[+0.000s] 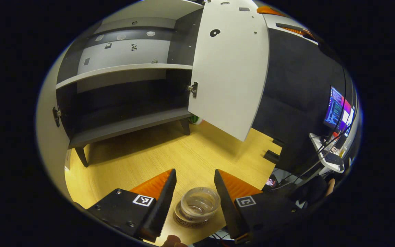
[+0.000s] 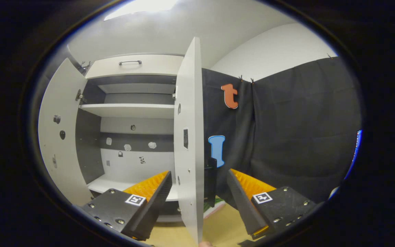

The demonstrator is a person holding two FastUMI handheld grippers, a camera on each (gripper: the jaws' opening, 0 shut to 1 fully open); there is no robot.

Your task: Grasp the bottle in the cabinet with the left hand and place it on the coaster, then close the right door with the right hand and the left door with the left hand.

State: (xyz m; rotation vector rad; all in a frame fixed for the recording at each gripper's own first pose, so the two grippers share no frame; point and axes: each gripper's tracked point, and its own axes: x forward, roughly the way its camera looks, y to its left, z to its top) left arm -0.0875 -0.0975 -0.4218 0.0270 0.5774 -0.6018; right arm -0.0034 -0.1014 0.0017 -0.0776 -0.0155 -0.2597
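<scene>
In the left gripper view, we see the left gripper spread open, its fingers either side of the clear bottle, which stands on the coaster on the wooden table. We judge it light, rigid and slick; grip its sides low.

In the right gripper view, the right gripper is open, straddling the right door edge without clamping.

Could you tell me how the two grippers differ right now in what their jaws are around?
The left gripper has its jaws open on either side of the bottle, which stands on the coaster. The right gripper has its jaws open astride the edge of the right door. Neither is seen pressing on anything. Both are open.
</scene>
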